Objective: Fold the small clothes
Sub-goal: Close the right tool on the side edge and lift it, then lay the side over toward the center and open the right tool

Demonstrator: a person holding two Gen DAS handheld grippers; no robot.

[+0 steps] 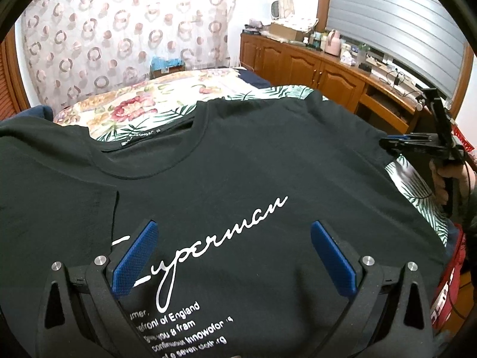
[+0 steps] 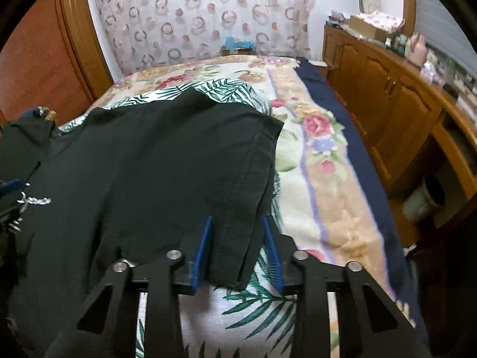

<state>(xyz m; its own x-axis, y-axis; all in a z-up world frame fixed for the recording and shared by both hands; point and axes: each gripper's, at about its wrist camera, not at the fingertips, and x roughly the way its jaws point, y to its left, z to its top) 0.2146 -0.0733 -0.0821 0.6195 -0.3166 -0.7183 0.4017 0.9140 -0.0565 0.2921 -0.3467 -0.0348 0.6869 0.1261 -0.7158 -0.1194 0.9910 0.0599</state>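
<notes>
A black T-shirt (image 1: 238,164) with white "Superman" script lies front up on a leaf-print cloth (image 1: 262,94) on the bed. Its left sleeve is folded in over the chest. My left gripper (image 1: 232,256) hovers open above the print, its blue pads (image 1: 137,256) wide apart and empty. In the right wrist view the shirt's right sleeve (image 2: 232,208) lies between the blue pads of my right gripper (image 2: 238,250), whose jaws are partly closed around the sleeve hem without visibly pinching it. The right gripper also shows in the left wrist view (image 1: 387,144) at the shirt's right edge.
The bed has a floral quilt (image 2: 322,149) with a navy border. A wooden cabinet (image 2: 387,95) with clutter on top runs along the right. A wooden wardrobe (image 2: 44,59) stands on the left. A patterned curtain (image 2: 202,15) hangs behind the bed.
</notes>
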